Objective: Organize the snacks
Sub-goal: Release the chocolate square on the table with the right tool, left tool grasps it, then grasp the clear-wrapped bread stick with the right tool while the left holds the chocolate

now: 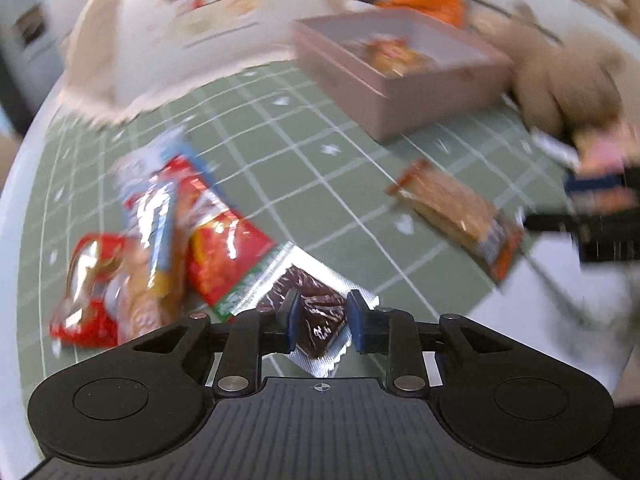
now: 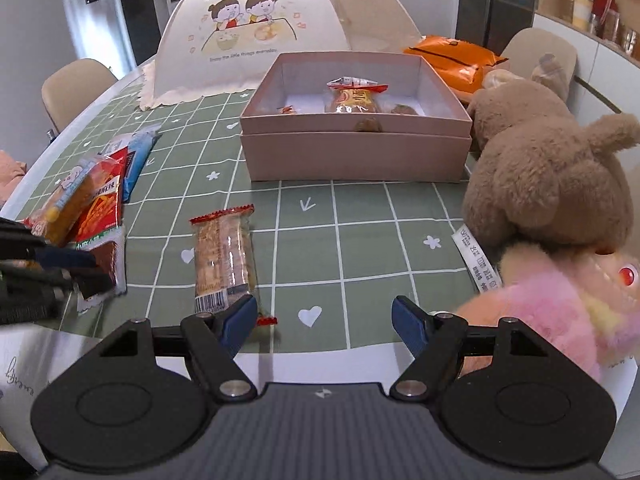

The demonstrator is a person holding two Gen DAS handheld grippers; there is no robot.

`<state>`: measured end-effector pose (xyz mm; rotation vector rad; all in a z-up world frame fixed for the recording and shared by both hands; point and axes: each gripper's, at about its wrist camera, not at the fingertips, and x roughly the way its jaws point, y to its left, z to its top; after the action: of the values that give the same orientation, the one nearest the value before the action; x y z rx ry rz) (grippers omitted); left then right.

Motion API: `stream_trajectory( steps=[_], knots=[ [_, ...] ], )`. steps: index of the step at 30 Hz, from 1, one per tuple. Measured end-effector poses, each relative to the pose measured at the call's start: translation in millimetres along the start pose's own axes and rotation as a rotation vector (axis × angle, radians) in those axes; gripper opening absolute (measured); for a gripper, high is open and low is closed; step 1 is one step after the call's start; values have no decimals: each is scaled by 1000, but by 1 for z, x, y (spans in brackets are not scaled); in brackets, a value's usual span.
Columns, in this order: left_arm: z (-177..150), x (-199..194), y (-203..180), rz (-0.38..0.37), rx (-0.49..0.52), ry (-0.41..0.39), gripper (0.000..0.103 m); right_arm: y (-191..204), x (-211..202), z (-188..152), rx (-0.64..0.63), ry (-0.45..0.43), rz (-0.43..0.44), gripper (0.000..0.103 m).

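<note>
The left wrist view, blurred, alone shows the left gripper (image 1: 320,322) tilted down, its parted jaws flanking a brown foil-edged snack (image 1: 316,320); contact is unclear. In the right wrist view, the right gripper (image 2: 325,322) stands open and empty, a clear cracker packet (image 2: 224,258) just beyond its left jaw, a pink box (image 2: 356,156) farther ahead.

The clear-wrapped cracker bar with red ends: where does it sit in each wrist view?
Left wrist: cracker bar lies right of centre, slanted, on the green checked cloth.
Right wrist: cracker bar lies left of centre, just beyond the near left fingertip.
Shared landmark: the open pink box, farther back in both.
</note>
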<state>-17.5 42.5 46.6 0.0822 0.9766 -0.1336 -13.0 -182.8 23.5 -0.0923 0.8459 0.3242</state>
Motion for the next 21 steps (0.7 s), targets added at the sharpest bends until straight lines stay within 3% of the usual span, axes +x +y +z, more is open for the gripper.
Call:
stream_trajectory(
  steps=[5,9,12,15,19,20,21],
  knots=[
    [-2,1,14,11,-189,17,30,-3,-2,-1,18,1,-7,75],
    [-13,-5,39,-23,-371,-9,30,-10,-6,-2,48,2,-6,75],
    [-14,5,58,-63,-492,11,29,-15,-4,1,118,24,96,75],
    [-4,14,52,-98,-436,-1,29,-7,4,11,123,17,188,75],
    [10,27,30,-196,-286,-12,30,19,29,24,54,19,151,74],
    [11,28,26,-195,-263,-15,30,24,35,25,48,30,152,71],
    [12,27,24,-195,-253,-14,30,27,39,25,42,38,159,63]
  ],
)
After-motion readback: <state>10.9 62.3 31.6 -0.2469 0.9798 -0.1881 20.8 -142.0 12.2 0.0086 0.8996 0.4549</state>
